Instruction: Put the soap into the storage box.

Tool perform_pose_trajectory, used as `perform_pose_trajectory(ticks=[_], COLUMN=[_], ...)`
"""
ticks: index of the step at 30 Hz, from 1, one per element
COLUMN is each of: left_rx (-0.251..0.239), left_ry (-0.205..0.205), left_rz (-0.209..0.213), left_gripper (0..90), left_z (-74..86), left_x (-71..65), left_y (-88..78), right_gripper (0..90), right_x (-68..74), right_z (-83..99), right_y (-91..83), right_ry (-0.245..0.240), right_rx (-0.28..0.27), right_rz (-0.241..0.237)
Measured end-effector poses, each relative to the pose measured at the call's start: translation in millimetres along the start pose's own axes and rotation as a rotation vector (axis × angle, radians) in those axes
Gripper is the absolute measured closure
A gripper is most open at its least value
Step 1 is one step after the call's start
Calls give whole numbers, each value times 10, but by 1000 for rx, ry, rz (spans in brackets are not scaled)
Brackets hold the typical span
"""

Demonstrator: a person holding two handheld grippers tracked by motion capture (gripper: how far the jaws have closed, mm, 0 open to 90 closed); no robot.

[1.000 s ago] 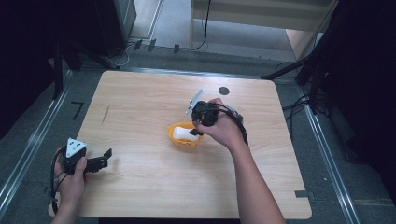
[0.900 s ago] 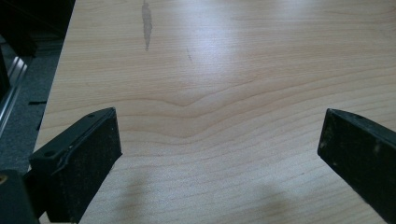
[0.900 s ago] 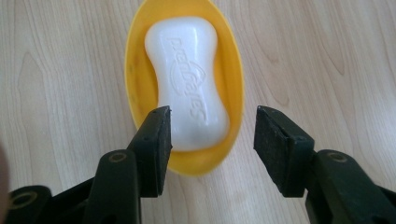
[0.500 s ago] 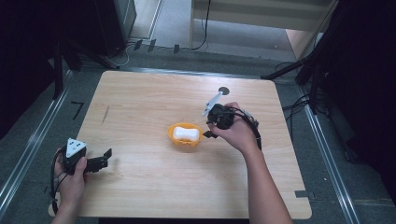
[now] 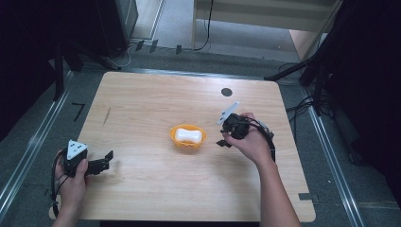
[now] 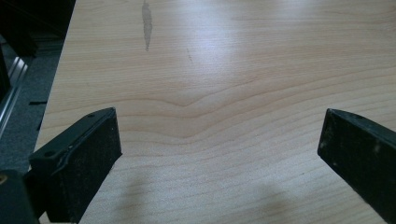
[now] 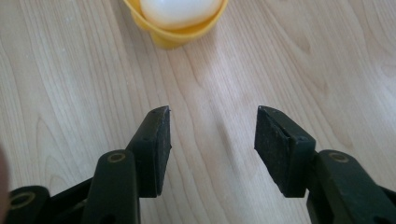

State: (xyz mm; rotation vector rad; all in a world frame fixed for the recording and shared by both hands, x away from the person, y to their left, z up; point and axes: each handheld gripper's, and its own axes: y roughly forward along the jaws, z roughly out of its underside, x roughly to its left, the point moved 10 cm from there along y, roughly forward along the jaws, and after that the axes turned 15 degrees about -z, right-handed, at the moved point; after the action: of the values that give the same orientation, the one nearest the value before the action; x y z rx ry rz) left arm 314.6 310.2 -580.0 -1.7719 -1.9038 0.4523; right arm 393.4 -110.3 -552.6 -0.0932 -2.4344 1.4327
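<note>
A small orange bowl (image 5: 188, 143) stands near the middle of the wooden table (image 5: 142, 104), with a white rounded object (image 5: 188, 135) lying in it. My right gripper (image 5: 220, 142) is just right of the bowl and points at it, apart from it. In the right gripper view the jaws (image 7: 212, 135) stand a little apart over bare wood with nothing between them; the bowl (image 7: 173, 37) and white object (image 7: 180, 9) sit at the top edge. My left gripper (image 5: 108, 161) rests at the table's near left corner, its jaws (image 6: 219, 144) spread wide over bare wood.
A black round mark (image 5: 226, 92) sits on the table toward the far right. Dark floor, metal rails and cables surround the table. A dark streak (image 6: 147, 23) marks the wood ahead of the left gripper.
The right hand has drawn its gripper from over the bowl to the right and nearer, leaving the white object in the bowl. The left hand has stayed put.
</note>
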Motion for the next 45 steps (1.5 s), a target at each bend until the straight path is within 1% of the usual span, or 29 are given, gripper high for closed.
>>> perform_pose_trajectory(ticks=[2,3,4,5,6,7,8,9,11,14,19,21,25,33,37,41,42,44,45], left_rx=[0,1,1,1,0,0,1,1,0,-1,-4,-2,-2,-4,-3,-2,-2,-4,-2], left_ry=[0,1,1,1,1,1,3,2,1,1,0,1,1,1,2,2,2,3,3], left_rz=[0,0,0,0,0,0,1,2,1,2,1,1,1,1,1,1,1,0,1], left_gripper=[0,0,0,0,0,0,0,0,0,0,0,0,0,0,0,0,0,0,0], left_z=[0,1,1,1,0,1,1,1,0,-1,-3,-1,-1,-2,-1,-1,-1,-2,0], left_x=[0,0,0,0,-1,-1,-1,-2,-3,-5,-4,-4,-5,-6,-6,-6,-6,-6,-7], left_y=[0,0,-1,-1,-1,-1,-3,-3,-3,-3,-3,-4,-4,-3,-4,-4,-4,-3,-4], right_gripper=[471,468,466,463,459,452,447,439,434,424,408,404,399,388,384,374,373,367,362], right_x=[0,4,-3,11,8,14,13,20,17,48,75,79,88,145,138,149,144,154,152], right_z=[45,82,97,131,148,190,217,238,267,334,443,501,611,828,961,1089,1115,1160,1202], right_y=[-1,-5,-7,-7,-9,-12,-8,-9,-4,3,11,20,39,22,-16,-58,-68,-81,-98], right_ry=[0,10,9,19,21,35,34,46,38,57,77,88,108,158,181,208,206,221,225], right_rx=[-2,0,-7,-12,-17,-14,-20,-21,-35,-40,-63,-80,-95,-139,-170,-201,-210,-218,-229], right_rz=[0,4,10,2,6,11,11,15,18,19,24,27,32,44,67,76,83,88,97])
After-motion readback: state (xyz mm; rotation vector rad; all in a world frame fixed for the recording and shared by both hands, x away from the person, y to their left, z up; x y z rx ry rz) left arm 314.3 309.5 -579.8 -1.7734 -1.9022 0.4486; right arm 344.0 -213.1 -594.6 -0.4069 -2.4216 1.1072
